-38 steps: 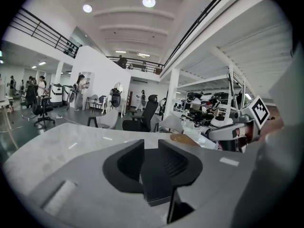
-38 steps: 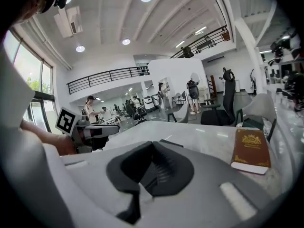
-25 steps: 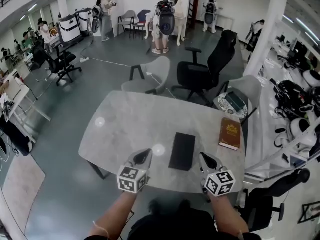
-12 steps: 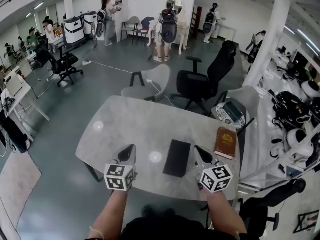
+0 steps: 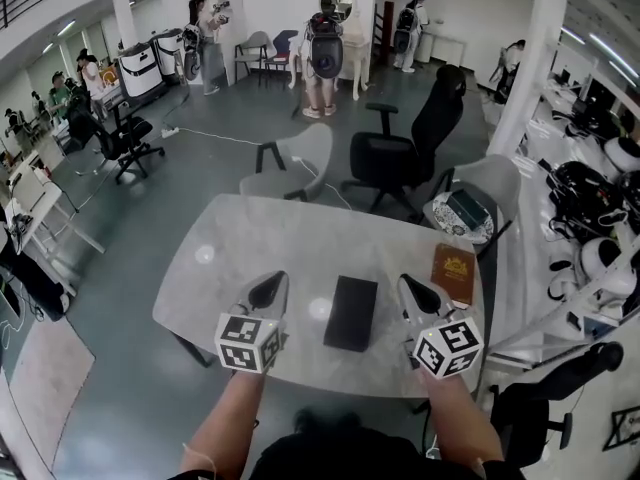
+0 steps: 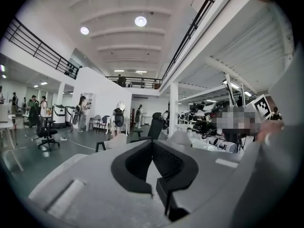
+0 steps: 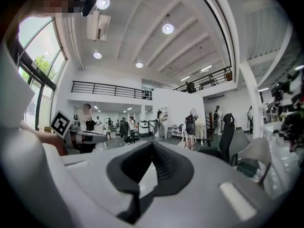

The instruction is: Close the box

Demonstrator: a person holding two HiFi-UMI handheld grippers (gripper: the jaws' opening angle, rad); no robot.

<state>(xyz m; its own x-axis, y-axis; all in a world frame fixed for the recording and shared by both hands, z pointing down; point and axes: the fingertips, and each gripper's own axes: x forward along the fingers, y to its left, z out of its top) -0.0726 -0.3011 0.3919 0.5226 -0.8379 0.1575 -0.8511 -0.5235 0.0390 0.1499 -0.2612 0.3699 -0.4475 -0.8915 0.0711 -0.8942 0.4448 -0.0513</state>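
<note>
Head view, black box (image 5: 351,312), flat, rectangular, apparently shut, on grey table (image 5: 290,240)

You had the box (image 5: 351,312) on the table (image 5: 250,238), your left gripper (image 5: 269,291) just left of it, your right gripper (image 5: 413,292) just right, the book (image 5: 453,274) farther right, an office chair (image 5: 412,146) beyond it.

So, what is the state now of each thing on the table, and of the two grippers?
Black box: closed, lying flat on the table.
Brown book: closed, lying flat near the right edge.
Left gripper: shut, empty, to the left of the box and not touching it.
Right gripper: shut, empty, to the right of the box and not touching it.
</note>
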